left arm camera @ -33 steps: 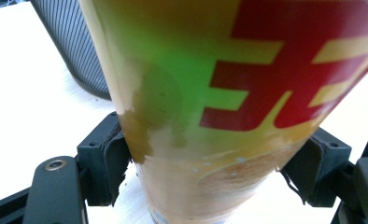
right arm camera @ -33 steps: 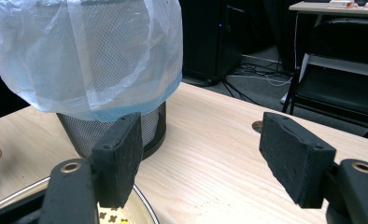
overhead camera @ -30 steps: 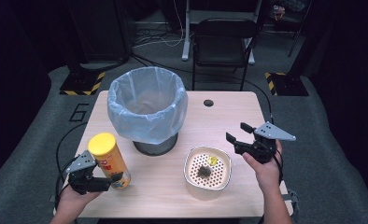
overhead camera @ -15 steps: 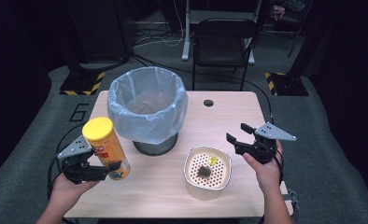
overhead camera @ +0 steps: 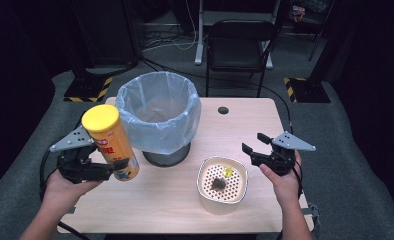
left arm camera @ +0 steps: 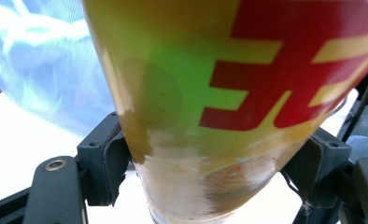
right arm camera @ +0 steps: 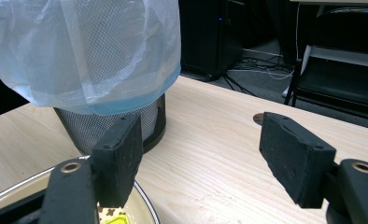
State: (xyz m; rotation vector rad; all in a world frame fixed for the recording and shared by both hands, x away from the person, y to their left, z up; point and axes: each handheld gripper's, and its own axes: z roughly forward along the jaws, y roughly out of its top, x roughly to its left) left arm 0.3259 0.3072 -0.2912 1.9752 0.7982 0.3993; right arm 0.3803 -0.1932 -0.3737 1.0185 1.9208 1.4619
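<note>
My left gripper point(overhead camera: 107, 169) is shut on a tall yellow and red snack can point(overhead camera: 111, 143) with a yellow lid, held tilted and lifted above the table's left side, beside the bin. In the left gripper view both jaws press the can point(left arm camera: 210, 107) low on its body. A mesh waste bin point(overhead camera: 159, 117) lined with a pale blue bag stands at the table's middle rear. My right gripper point(overhead camera: 255, 145) is open over the right side of the table, just right of a white perforated bowl point(overhead camera: 222, 184) holding small scraps. Its jaws point(right arm camera: 201, 158) point toward the bin point(right arm camera: 88, 60) with nothing between them.
The wooden table point(overhead camera: 245, 125) has a dark cable hole point(overhead camera: 223, 110) behind the bowl. A black chair point(overhead camera: 240, 47) stands beyond the far edge. Black stands and yellow-black striped bases sit on the grey floor at both sides.
My left gripper has lifted the can off the table and carried it up and back toward the bin. The right gripper has stayed in place, open.
</note>
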